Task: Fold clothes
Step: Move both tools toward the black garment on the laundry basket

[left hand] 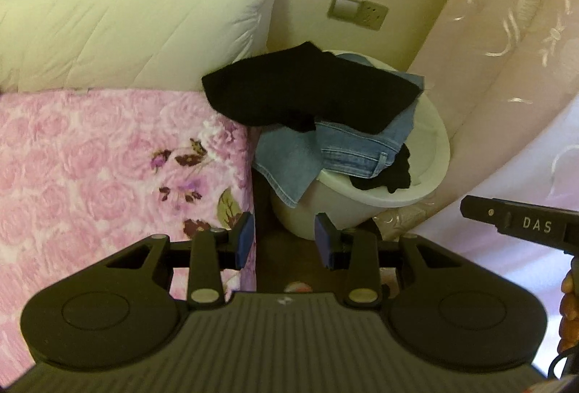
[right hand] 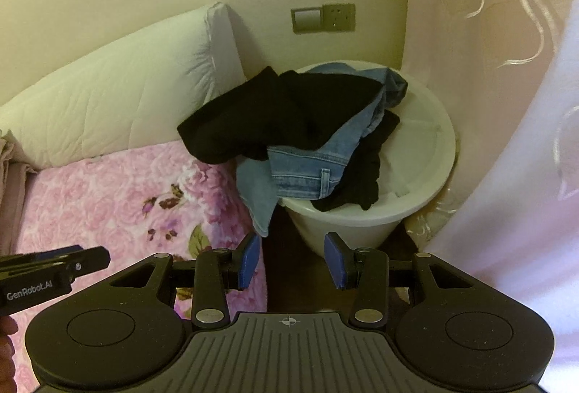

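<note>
A white round basket [left hand: 430, 154] [right hand: 434, 154] stands beside the bed and holds clothes. A black garment [left hand: 307, 89] [right hand: 275, 110] lies on top and hangs over the basket's left rim. Blue jeans [left hand: 347, 147] [right hand: 307, 172] lie under it and spill over the front. Another dark piece [left hand: 391, 172] [right hand: 362, 176] lies inside. My left gripper [left hand: 284, 241] is open and empty, short of the basket. My right gripper [right hand: 291, 261] is open and empty, also short of the basket.
A bed with a pink floral cover [left hand: 101, 161] [right hand: 119, 197] is on the left, with a white pillow [left hand: 137, 24] [right hand: 119, 92] at its head. A pink curtain [left hand: 506, 31] [right hand: 506, 49] hangs on the right. A wall switch and socket [left hand: 356, 11] [right hand: 322, 16] sit above the basket.
</note>
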